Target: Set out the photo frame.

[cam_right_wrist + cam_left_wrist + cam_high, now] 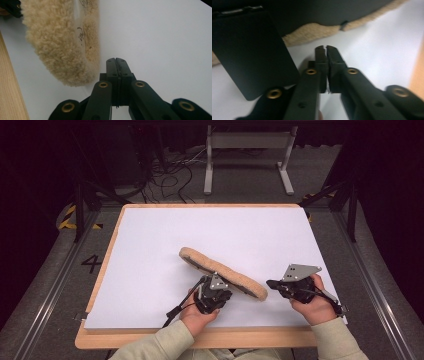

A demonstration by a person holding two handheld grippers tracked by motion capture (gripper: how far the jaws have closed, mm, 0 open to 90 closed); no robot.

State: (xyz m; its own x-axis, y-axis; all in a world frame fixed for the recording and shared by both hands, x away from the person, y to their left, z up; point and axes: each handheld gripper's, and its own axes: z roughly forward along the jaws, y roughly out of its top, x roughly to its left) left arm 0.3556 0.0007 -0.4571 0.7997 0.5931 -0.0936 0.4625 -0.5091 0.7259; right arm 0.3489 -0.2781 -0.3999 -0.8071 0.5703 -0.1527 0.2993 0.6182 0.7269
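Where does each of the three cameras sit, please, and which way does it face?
High view: above the person's side, looking forward and down on the white table; forearms, left hand-held gripper and right hand-held gripper show.
Left gripper view: rides the left hand-held gripper, looking along its nearly closed jaws at the insole's edge.
Right gripper view: rides the right hand-held gripper, jaws shut, beside the insole's fleece.
Shared: the fleece insole and the table appear in all three.

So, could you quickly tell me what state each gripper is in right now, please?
Left gripper: jaws shut, nothing between them, just short of the fleecy insole.
Right gripper: jaws shut, empty, beside the insole's end.
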